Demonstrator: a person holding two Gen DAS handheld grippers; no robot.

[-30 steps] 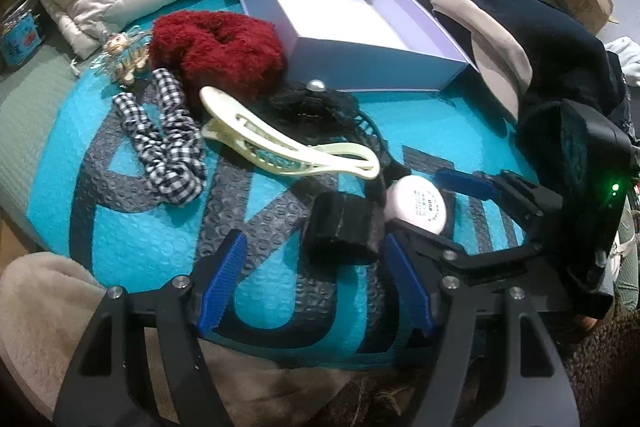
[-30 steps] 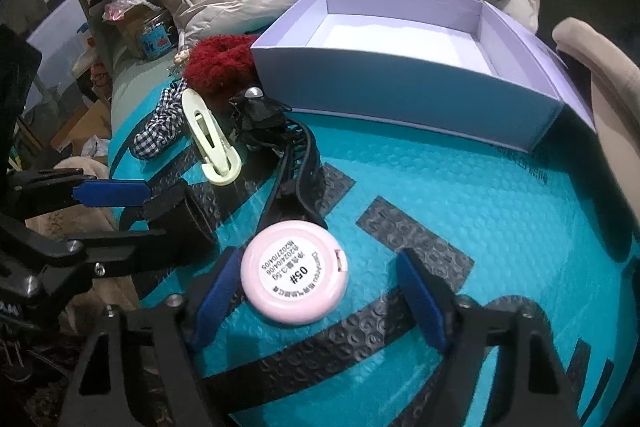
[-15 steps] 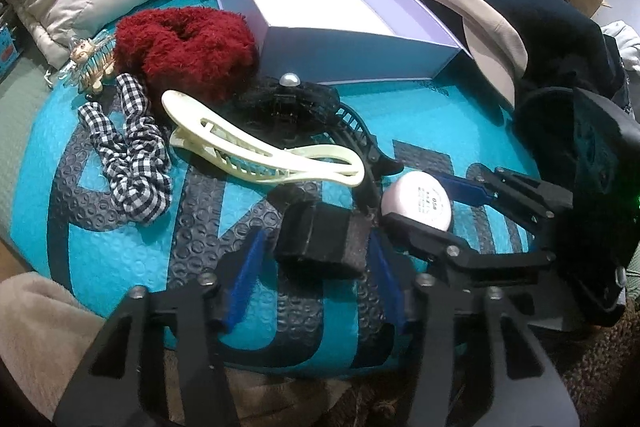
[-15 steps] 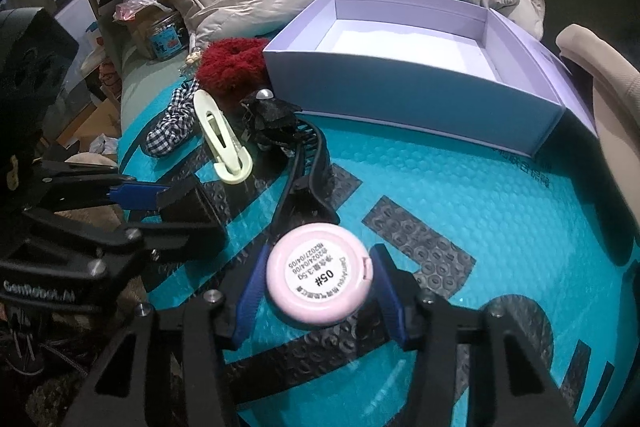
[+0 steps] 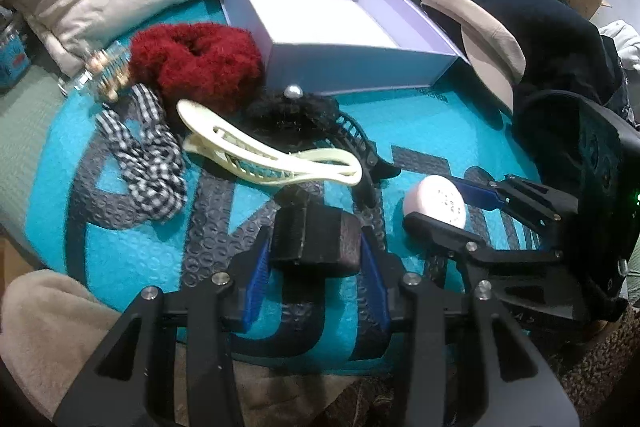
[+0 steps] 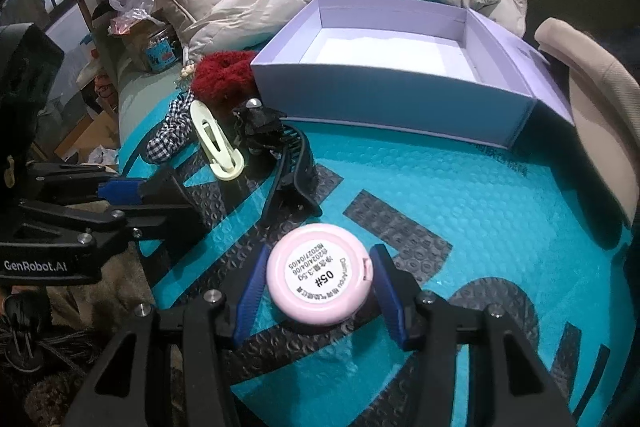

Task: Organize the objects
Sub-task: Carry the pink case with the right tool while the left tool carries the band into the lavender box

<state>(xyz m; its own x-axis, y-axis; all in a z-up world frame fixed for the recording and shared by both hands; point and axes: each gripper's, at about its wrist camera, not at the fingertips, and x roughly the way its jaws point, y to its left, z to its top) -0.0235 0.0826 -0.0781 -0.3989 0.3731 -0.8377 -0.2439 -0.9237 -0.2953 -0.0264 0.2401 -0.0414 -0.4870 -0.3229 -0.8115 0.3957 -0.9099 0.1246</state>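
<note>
Closing on a black block (image 5: 316,241), the left gripper (image 5: 316,269) has both blue pads touching the block's sides, low on the teal mat (image 5: 120,259). Right gripper (image 6: 318,289): jaws clamped on a pink round case (image 6: 318,277), pads pressing both sides, label up. Beyond lie a cream clip (image 5: 264,155), a black headband (image 5: 352,143), a checked scrunchie (image 5: 148,155) and a red scrunchie (image 5: 200,61). Lilac box (image 6: 384,99): open, at the mat's far end.
</note>
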